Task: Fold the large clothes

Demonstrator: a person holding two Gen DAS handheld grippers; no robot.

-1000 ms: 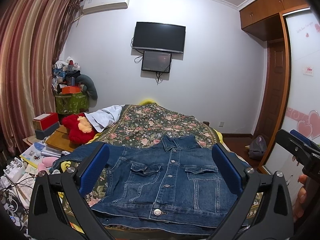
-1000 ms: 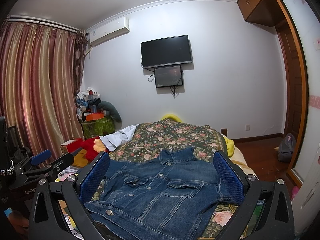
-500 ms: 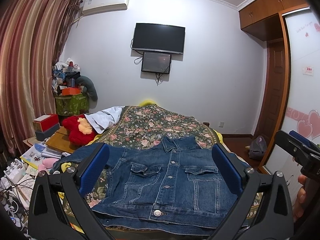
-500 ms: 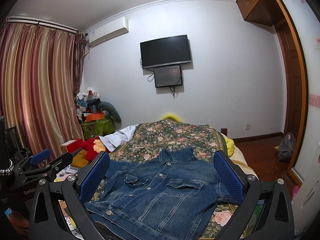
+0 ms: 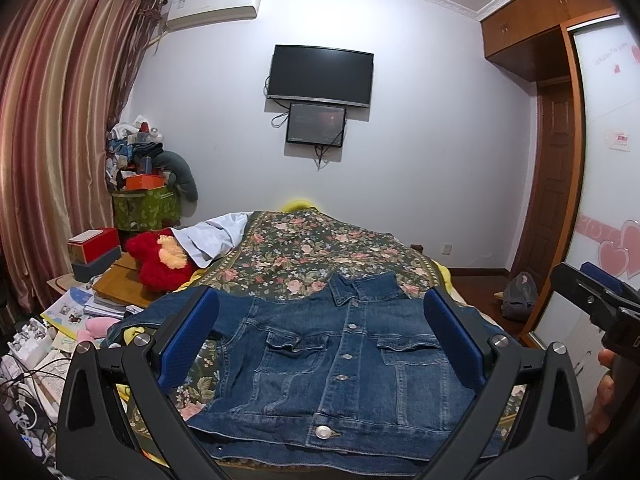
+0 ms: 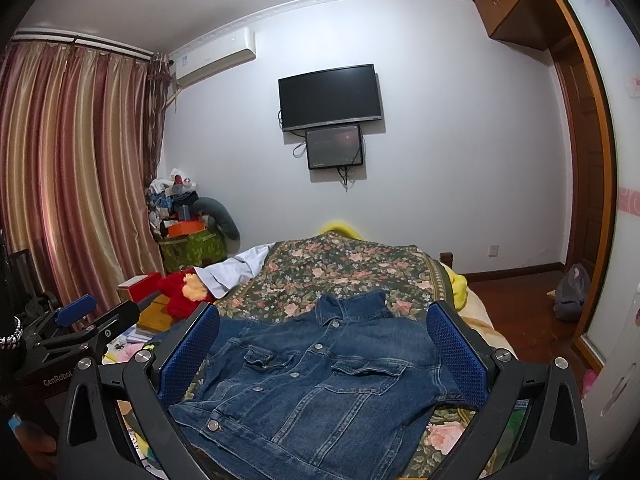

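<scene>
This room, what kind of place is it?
Most likely a lived-in home bedroom. A bed with a floral cover fills the middle, a TV hangs on the far wall, and striped curtains cover the left side. A denim jacket lies spread on the bed.

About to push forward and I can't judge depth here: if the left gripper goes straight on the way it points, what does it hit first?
Most likely the jacket: the left gripper, open and empty, is aimed at its buttoned front, spread on the bed. Depth is unclear.
</scene>
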